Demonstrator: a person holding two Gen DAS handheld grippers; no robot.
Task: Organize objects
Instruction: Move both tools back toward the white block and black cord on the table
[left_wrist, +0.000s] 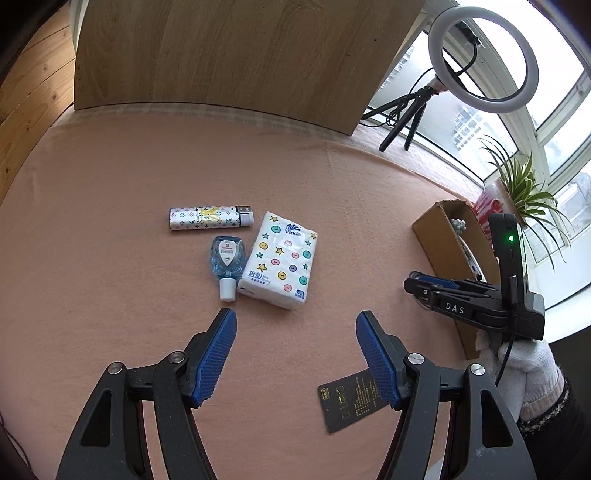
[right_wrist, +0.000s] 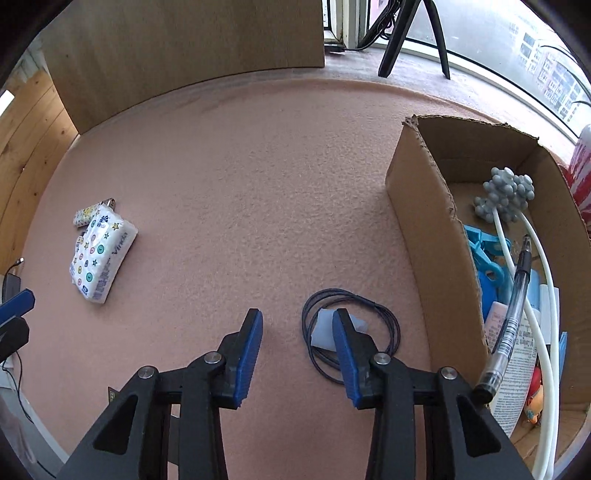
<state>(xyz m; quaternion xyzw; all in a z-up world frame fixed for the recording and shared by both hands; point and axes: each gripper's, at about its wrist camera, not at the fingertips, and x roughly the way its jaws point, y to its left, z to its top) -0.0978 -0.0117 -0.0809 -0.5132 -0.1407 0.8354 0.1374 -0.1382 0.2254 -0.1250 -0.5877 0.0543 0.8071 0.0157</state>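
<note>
On the pink felt-covered surface (left_wrist: 110, 277), going left to right, a cluster lies ahead of the left tongs (left_wrist: 295, 328), which stand wide with nothing between them. First comes a slim patterned lighter with a silver cap (left_wrist: 211, 218), stiff and probably light; its smooth wrap may slip, so pinching across the narrow body looks best. Just below it lies a small clear blue bottle with a white cap (left_wrist: 226, 263), hard and slick, likely safest taken across its flat sides. Beside the bottle is a soft white tissue pack printed with coloured dots and stars (left_wrist: 280, 258), light and squashy, so a wide grip across its short width should hold. Nearer lies a flat black card (left_wrist: 347, 402), thin and hard to lift off felt.

Further right, the right tongs (right_wrist: 297, 326) stand narrowed and empty over a thin dark wire coil (right_wrist: 351, 332) with a pale translucent piece inside, floppy and best pinched on its bundled strands. The open cardboard box (right_wrist: 417, 221) stands just beside it.
</note>
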